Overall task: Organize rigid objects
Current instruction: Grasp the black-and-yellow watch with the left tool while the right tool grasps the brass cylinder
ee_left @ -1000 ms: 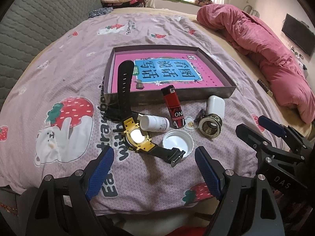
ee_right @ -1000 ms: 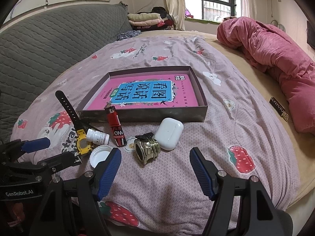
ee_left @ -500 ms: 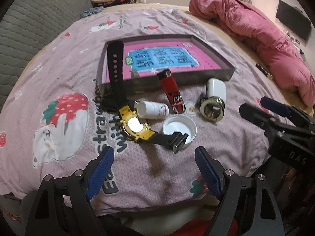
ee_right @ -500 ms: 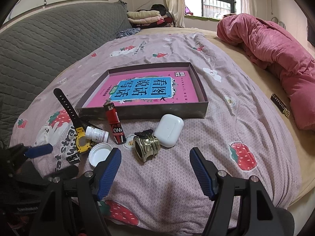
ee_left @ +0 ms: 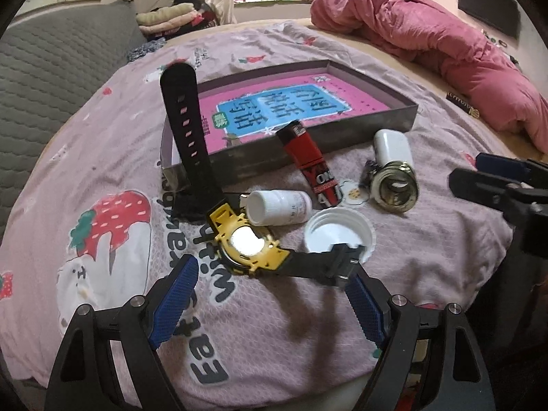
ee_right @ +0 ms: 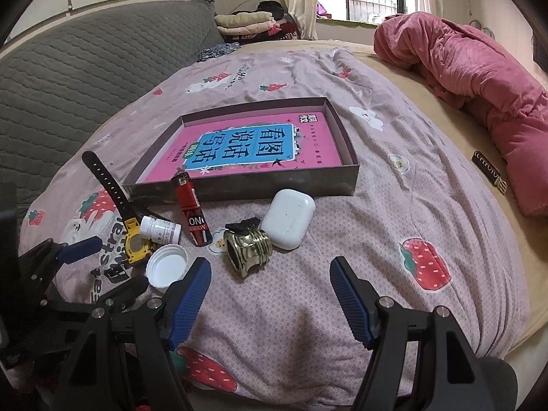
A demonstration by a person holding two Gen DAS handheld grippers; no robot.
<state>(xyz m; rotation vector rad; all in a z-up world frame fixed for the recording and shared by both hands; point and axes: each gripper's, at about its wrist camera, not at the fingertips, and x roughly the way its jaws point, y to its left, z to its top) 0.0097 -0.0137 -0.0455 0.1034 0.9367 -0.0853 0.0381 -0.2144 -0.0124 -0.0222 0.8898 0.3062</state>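
Note:
A shallow grey box with a pink book in it lies on the bed. In front of it sit a yellow watch with a black strap, a small white bottle, a white lid, a red lighter, a brass ring and a white earbud case. My left gripper is open, low and close to the watch. My right gripper is open, just short of the brass ring.
A pink quilt is bunched at the right of the bed. A grey padded headboard runs along the left. Folded clothes lie at the far end. A small dark label lies near the quilt.
My left gripper has dropped and moved forward toward the watch, which now looks much closer. My right gripper has barely shifted. Nothing on the bed has moved.

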